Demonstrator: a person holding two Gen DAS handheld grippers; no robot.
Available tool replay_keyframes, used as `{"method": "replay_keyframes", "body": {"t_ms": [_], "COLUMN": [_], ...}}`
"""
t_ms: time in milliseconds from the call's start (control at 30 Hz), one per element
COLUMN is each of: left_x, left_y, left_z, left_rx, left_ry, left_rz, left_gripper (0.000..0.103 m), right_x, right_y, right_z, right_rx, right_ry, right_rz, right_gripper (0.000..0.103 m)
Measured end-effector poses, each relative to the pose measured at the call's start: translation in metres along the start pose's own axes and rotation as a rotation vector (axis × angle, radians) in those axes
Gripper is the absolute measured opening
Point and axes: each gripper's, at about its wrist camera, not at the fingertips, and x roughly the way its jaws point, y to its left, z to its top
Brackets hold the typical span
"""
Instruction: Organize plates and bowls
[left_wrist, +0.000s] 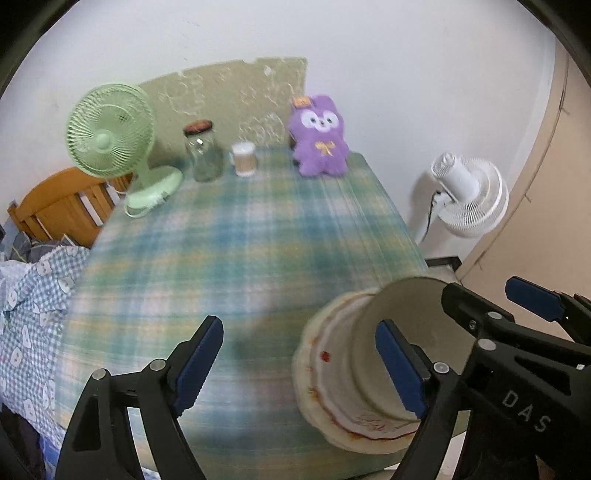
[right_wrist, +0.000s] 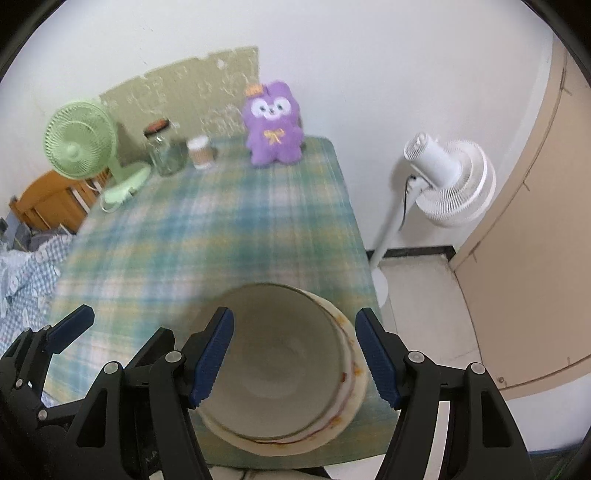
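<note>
A cream bowl (right_wrist: 280, 350) stands on a stack of white plates with red patterns (right_wrist: 351, 402) at the near right corner of the table. It also shows in the left wrist view, the bowl (left_wrist: 384, 332) on the plates (left_wrist: 332, 373). My right gripper (right_wrist: 295, 354) is open above the bowl, its fingers to either side of the bowl's opening, not touching. My left gripper (left_wrist: 299, 365) is open just left of the stack, with its right finger in front of the bowl. The right gripper (left_wrist: 491, 314) shows at the right of the left wrist view.
The table has a green-blue plaid cloth (left_wrist: 240, 240). At its far end stand a green desk fan (left_wrist: 110, 129), a glass jar (left_wrist: 203, 151), a mug (left_wrist: 243, 158) and a purple plush toy (left_wrist: 321, 136). A white floor fan (right_wrist: 447, 181) stands right of the table. A wooden chair (left_wrist: 59, 206) is at the left.
</note>
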Motion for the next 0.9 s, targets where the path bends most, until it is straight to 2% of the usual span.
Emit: {"method": "replay_keyframes", "body": {"t_ms": [200,333,533,733,900], "left_x": [-0.026,-0.039,-0.049,-0.05,-0.042], "left_y": [0.055,0.093,0.146,0.175,0.182], "left_z": [0.0,-0.003,-0.019,-0.04,-0.06], "left_rx": [0.002,0.014,0.075,0.077,0.072], "left_ry": [-0.079,-0.125,-0.184,-0.2,-0.235], "left_rz": [0.013,0.013,0.031,0.024,0.046], "left_gripper": [0.086,0.086,0.086,0.09,0.093], "right_x": [-0.027,-0.039,-0.047,-0.047,-0.04], "right_y": [0.051,0.086,0.134,0.164,0.176], "right_z": [0.001,-0.007,-0.023,-0.045,-0.062], "right_rx": [0.016,0.057,0.061,0.068,0.042], "right_ry": [-0.075,-0.127,-0.192,-0.228,-0.258], "right_rz": [-0.002,0.065,0.036,0.009,-0.008], "right_gripper": [0.072,0.072,0.072,0.072,0.077]}}
